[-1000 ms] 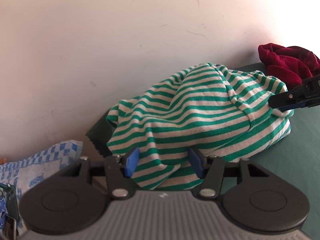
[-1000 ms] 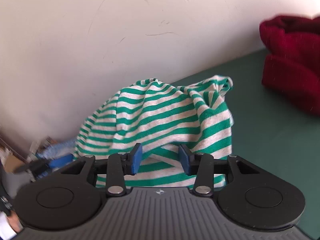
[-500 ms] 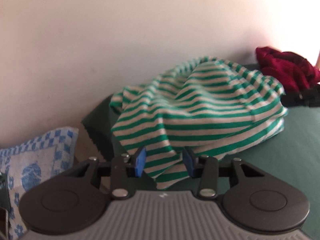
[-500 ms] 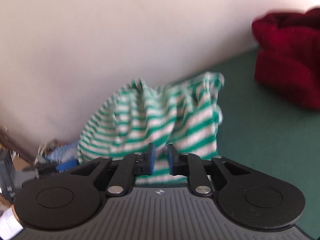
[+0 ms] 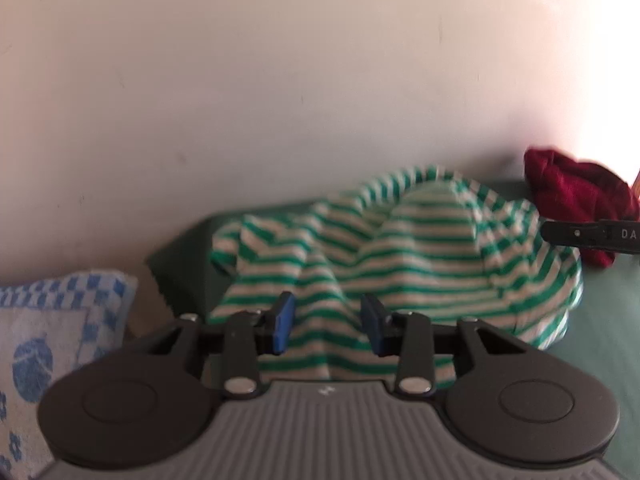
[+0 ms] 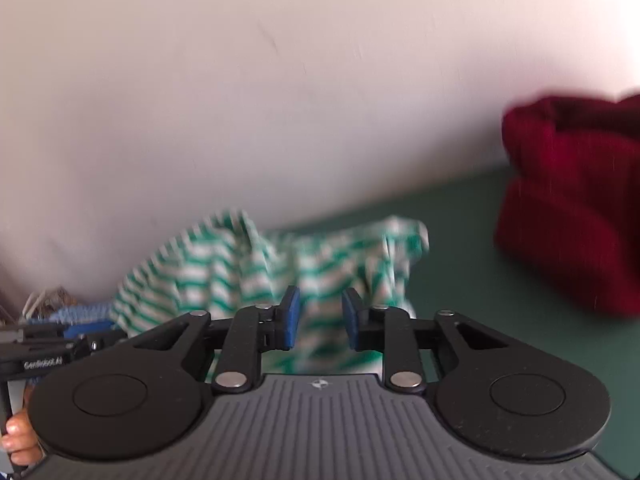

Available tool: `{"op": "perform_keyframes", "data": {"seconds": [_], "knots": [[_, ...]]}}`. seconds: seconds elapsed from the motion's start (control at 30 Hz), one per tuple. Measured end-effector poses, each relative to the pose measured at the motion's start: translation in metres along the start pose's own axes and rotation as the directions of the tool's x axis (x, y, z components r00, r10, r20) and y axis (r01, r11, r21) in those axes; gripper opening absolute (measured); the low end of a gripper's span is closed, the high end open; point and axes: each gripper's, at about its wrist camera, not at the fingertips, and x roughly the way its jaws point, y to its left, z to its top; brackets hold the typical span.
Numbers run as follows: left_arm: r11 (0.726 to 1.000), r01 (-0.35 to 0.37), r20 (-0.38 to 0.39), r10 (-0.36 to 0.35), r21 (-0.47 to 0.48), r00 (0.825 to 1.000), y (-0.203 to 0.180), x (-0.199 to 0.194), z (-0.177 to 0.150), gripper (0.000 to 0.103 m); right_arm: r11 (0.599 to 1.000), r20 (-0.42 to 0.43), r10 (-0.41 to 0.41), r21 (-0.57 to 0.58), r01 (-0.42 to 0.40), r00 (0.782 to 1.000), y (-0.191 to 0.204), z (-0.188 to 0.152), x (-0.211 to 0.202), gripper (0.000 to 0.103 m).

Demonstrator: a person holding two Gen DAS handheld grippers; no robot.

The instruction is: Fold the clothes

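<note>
A green-and-white striped garment (image 5: 400, 256) lies bunched on the dark green table (image 5: 608, 320) against the wall. It also shows, blurred, in the right wrist view (image 6: 248, 272). My left gripper (image 5: 328, 322) has its blue pads apart with a ridge of the striped cloth running between them. My right gripper (image 6: 318, 318) has its pads a little apart with striped cloth between them. The right gripper's finger (image 5: 588, 234) shows at the garment's right end in the left wrist view.
A dark red garment (image 6: 572, 216) is heaped at the right of the table, also seen in the left wrist view (image 5: 580, 192). A blue-and-white checked cloth (image 5: 60, 320) lies off the table's left end. The pale wall (image 5: 280, 80) stands close behind.
Both grippers have pulled back from the garment, which now sits lower and farther away. The right gripper's pads, nearly together half a second ago, have spread apart again.
</note>
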Motion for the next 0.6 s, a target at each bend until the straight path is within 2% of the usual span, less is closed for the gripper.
{"op": "perform_keyframes", "data": {"seconds": [0.07, 0.13, 0.2, 0.27, 0.33, 0.37, 0.43, 0.5, 0.57, 0.6], "knots": [[0.999, -0.037, -0.003, 0.037, -0.005, 0.999, -0.001, 0.007, 0.005, 0.039, 0.999, 0.016, 0.032, 0.018, -0.033, 0.999, 0.001, 0.015, 0.013, 0.032], [0.997, -0.075, -0.007, 0.075, -0.010, 0.997, -0.003, 0.015, 0.010, 0.041, 0.999, -0.007, 0.040, -0.003, -0.040, 0.999, 0.004, 0.022, 0.037, 0.032], [0.994, -0.112, -0.010, 0.112, -0.015, 0.994, -0.004, 0.022, 0.014, 0.039, 0.999, -0.048, 0.006, -0.043, -0.008, 0.999, 0.006, 0.024, 0.062, 0.032], [0.989, -0.149, -0.014, 0.149, -0.020, 0.989, -0.005, 0.030, 0.019, 0.044, 0.996, -0.083, -0.052, -0.077, 0.046, 0.995, 0.002, 0.021, 0.085, 0.029], [0.982, -0.186, -0.018, 0.186, -0.024, 0.982, -0.007, 0.037, 0.024, 0.062, 0.990, -0.090, -0.076, -0.129, 0.064, 0.993, -0.001, 0.019, 0.097, 0.031], [0.978, -0.205, -0.020, 0.204, -0.027, 0.979, -0.007, 0.041, 0.026, 0.066, 0.986, -0.092, -0.093, -0.145, 0.079, 0.991, 0.000, 0.022, 0.096, 0.035], [0.977, -0.210, -0.027, 0.209, -0.029, 0.977, -0.007, 0.033, 0.028, 0.064, 0.990, -0.089, -0.098, -0.112, 0.088, 0.991, 0.000, 0.028, 0.082, 0.036], [0.969, -0.244, -0.043, 0.243, -0.023, 0.969, -0.010, 0.021, 0.030, 0.062, 0.996, -0.068, -0.064, -0.060, 0.060, 0.996, -0.001, 0.022, 0.044, 0.038], [0.962, -0.271, -0.057, 0.269, -0.027, 0.961, -0.017, 0.001, 0.026, 0.054, 0.999, -0.046, -0.031, -0.007, 0.031, 0.998, -0.003, 0.016, 0.007, 0.048], [0.959, -0.280, -0.057, 0.278, -0.036, 0.959, -0.022, -0.010, 0.021, 0.058, 1.000, -0.034, -0.015, 0.019, 0.016, 0.999, -0.004, 0.013, -0.012, 0.049]]}}
